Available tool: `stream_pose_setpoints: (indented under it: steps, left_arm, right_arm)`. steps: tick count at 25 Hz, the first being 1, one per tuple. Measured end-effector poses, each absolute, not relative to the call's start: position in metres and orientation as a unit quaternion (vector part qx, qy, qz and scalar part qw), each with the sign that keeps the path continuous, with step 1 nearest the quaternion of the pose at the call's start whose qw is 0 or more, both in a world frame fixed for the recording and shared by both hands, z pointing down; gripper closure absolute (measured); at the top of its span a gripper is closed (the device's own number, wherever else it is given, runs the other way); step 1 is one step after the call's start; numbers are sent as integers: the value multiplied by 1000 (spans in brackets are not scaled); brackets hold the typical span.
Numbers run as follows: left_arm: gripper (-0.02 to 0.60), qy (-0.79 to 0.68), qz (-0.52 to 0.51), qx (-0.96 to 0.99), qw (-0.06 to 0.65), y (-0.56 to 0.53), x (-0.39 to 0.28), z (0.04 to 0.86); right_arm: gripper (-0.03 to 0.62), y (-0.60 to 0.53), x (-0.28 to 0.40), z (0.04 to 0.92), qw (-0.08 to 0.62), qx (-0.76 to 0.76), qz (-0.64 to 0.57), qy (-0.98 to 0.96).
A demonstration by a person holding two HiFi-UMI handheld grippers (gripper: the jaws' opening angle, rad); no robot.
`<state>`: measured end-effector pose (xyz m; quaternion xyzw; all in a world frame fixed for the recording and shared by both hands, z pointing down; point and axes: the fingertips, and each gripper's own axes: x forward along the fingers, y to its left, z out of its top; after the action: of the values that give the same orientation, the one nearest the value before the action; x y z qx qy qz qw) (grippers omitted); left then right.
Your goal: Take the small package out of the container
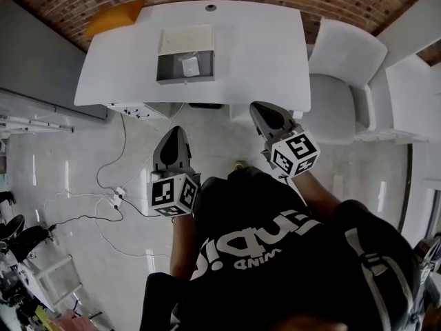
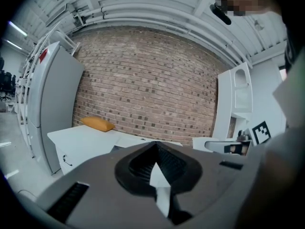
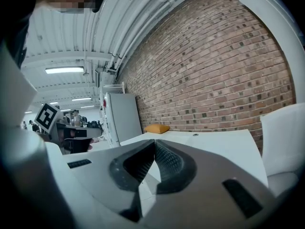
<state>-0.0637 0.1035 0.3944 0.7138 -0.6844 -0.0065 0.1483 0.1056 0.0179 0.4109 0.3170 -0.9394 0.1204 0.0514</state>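
On the white table [image 1: 262, 54] stands a grey open container [image 1: 185, 66] with a pale flap folded back behind it. The small package [image 1: 189, 65], clear and crinkled, lies inside on its floor. Both grippers hang over the floor in front of the table, well short of the container. My left gripper [image 1: 176, 131] points toward the table's front edge, its jaws shut and empty [image 2: 156, 145]. My right gripper [image 1: 264, 109] is closer to the table edge, to the right of the container, also shut with nothing between its jaws [image 3: 154, 141].
An orange cushion [image 1: 114, 18] lies at the table's far left corner against the brick wall [image 2: 152, 89]. White chairs [image 1: 348, 74] stand to the right of the table. Cables and a power strip [image 1: 118, 195] lie on the floor at the left. A grey cabinet [image 2: 57, 104] stands left of the table.
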Motion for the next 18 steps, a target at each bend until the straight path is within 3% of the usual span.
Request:
stream_pose_setpoints:
  steps: [18]
  left_arm:
    - [575, -680, -16, 716, 157, 48, -97, 409]
  right_arm:
    - [594, -33, 71, 425, 69, 316, 120, -939]
